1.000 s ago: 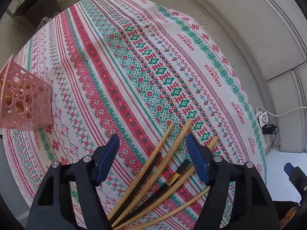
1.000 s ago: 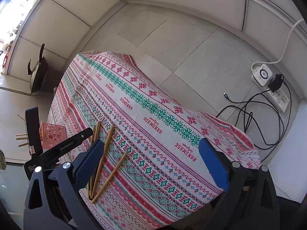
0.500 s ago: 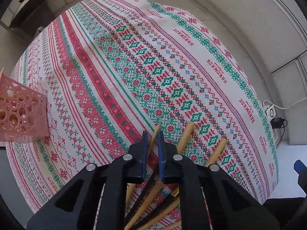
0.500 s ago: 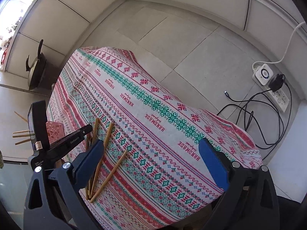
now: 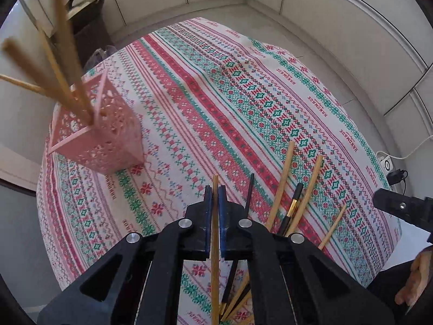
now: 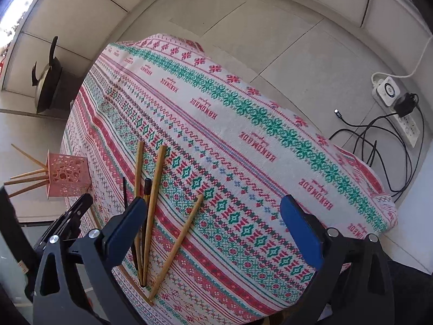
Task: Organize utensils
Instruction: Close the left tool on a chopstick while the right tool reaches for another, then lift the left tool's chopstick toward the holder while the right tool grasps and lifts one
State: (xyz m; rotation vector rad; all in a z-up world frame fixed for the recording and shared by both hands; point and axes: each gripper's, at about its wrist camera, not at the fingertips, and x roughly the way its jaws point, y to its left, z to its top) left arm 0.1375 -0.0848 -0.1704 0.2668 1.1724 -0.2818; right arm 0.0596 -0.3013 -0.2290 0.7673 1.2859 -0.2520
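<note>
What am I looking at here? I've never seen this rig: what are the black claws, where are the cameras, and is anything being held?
There is no robot. A person holds a hand-held gripper in each hand, and each carries a wide-angle camera looking along its two blue-padded fingers.

In the left view, the left gripper has just closed and is shut on one wooden chopstick, lifted off the pile.

In the right view, the right gripper is open and holds nothing.

The patterned tablecloth carries the pile of loose wooden and black chopsticks, and a pink holder with several chopsticks standing in it. The held chopstick probably goes there next.
</note>
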